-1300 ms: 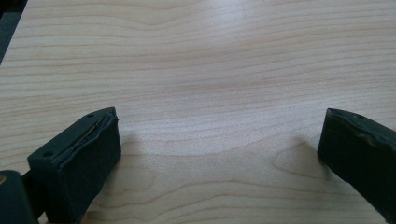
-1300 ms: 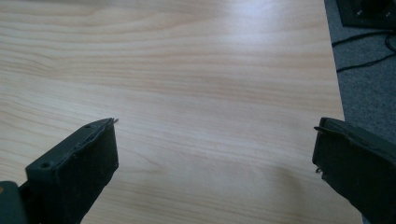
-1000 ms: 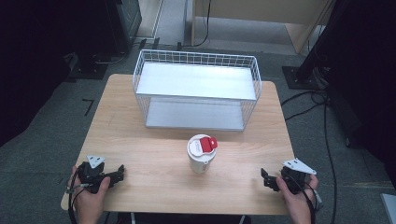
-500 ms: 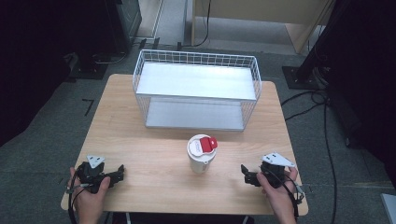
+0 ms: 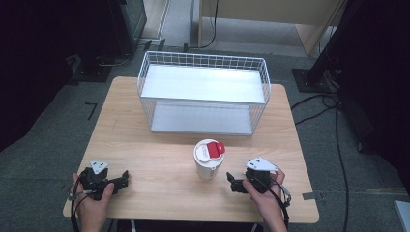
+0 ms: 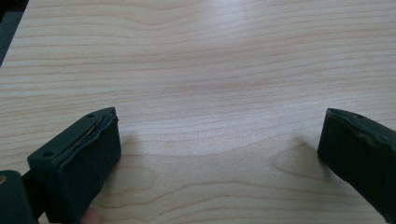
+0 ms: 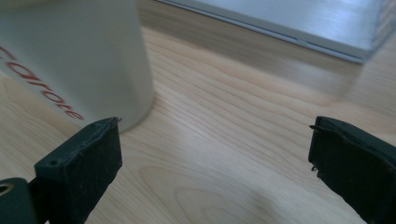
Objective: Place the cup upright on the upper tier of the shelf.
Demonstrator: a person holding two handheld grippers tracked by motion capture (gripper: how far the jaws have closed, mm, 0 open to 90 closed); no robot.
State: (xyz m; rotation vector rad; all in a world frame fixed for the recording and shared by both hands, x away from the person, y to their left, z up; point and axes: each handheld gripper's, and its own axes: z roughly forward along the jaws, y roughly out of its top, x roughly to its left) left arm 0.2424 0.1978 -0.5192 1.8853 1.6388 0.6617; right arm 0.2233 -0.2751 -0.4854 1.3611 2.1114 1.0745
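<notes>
Resting wide open and empty near the bench [image 5: 159, 159] front edge, left gripper [image 5: 123, 178] amid bare wood, right gripper [image 5: 233, 182] just beside white cup [image 5: 207, 162] lettered "carote" in red, wire basket [image 5: 203, 92] beyond.

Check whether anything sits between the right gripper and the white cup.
Nothing visible does. Bare table lies between the right gripper and the cup; its jaws are open, the cup just beyond one jaw in the right gripper view.

Light wooden table [image 5: 145, 135], grey carpet floor [image 5: 53, 121], dark surroundings, pale wooden furniture [image 5: 309, 19] behind
</notes>
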